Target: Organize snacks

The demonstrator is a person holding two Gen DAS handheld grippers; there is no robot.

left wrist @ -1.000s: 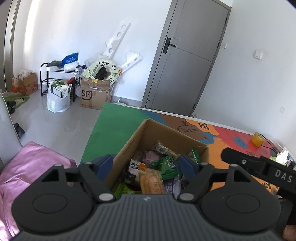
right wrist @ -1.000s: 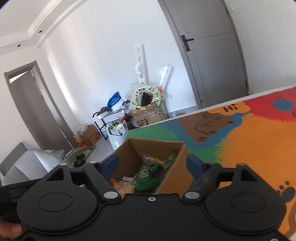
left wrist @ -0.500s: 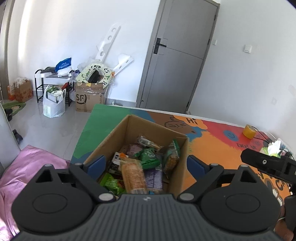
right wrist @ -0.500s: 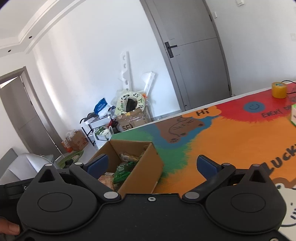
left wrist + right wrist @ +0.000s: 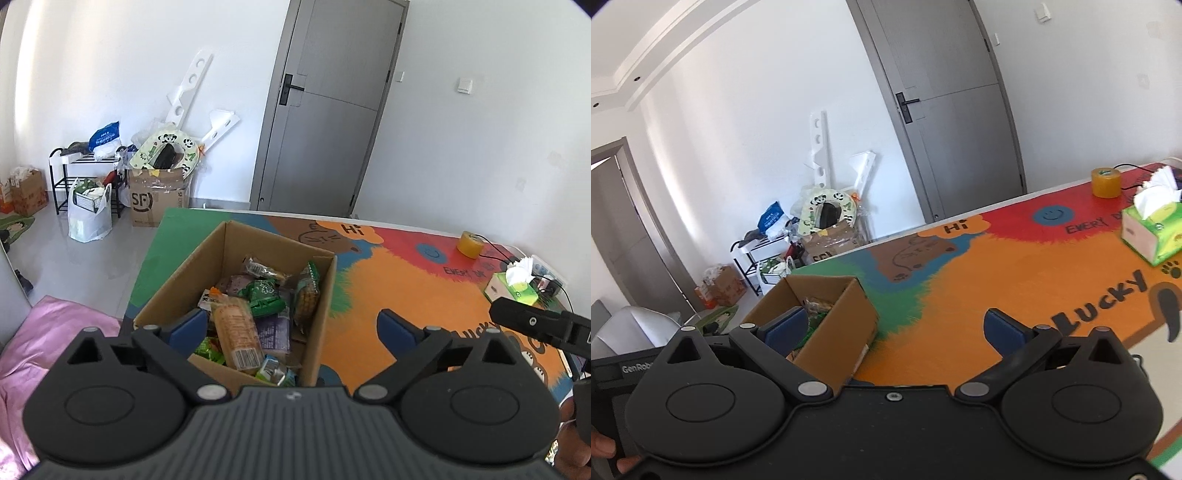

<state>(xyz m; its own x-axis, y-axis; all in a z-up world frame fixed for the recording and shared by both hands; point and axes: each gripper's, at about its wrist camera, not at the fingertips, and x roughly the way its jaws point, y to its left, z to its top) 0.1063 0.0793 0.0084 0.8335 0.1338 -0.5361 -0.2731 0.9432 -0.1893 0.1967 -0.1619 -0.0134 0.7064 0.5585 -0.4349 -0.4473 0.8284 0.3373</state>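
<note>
My left claw is spread wide, jaws opening, holding nothing; a second ago its blue pads sat much closer together. My right claw is fully spread, empty, also wider than before. The open brown cardboard box full of wrapped snack packets sits on the colourful cartoon-print mat, at 11 o'clock from the left claw, lower and further from the lens than a second ago. In the right view the box has slid to 10 o'clock; a green tissue box now shows at 2 o'clock.
</note>
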